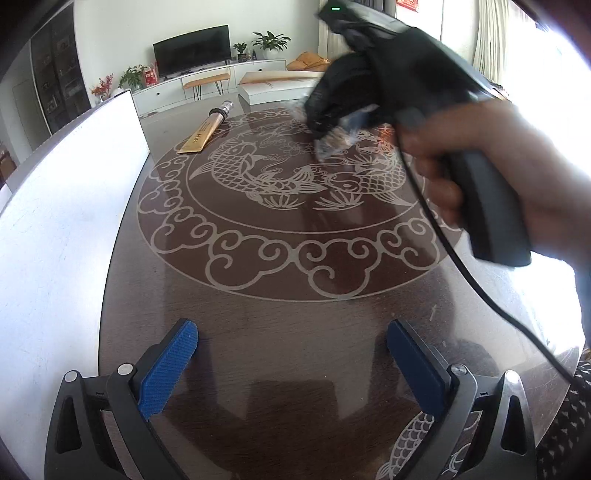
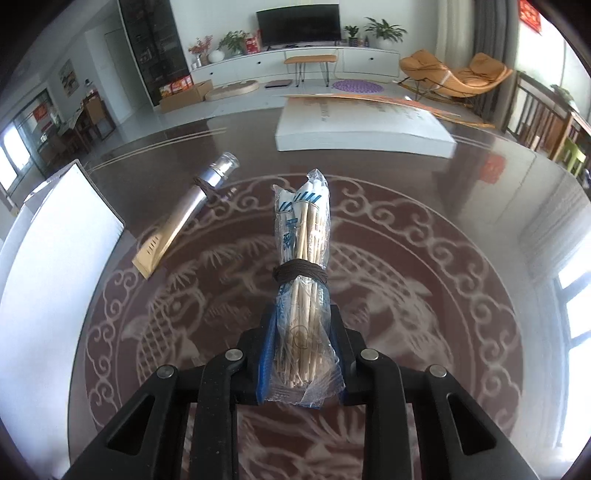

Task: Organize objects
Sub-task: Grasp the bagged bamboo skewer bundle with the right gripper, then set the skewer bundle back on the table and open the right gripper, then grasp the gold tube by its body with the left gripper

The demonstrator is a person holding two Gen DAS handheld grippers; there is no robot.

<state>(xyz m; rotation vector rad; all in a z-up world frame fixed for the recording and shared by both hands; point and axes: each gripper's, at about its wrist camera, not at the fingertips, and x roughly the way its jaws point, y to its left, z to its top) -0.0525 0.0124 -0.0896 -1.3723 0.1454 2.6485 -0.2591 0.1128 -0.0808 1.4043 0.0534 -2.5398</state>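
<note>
Right tongs (image 2: pixel 301 354): pinching banded chopstick bundle (image 2: pixel 301 258) lengthwise, aloft for carrying. Left tongs (image 1: pixel 291 365): spread, empty, above bench (image 1: pixel 295 295).

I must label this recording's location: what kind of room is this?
Most likely a home living room: a black flat television on a long white cabinet, an orange lounge chair, and a dark table with pale fish pattern.

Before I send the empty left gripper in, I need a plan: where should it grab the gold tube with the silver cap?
Probably the flat gold body of the tube, jaws closing across its width from above. It lies flat on the table, clear of the white box; the silver cap looks round and slippery.
</note>
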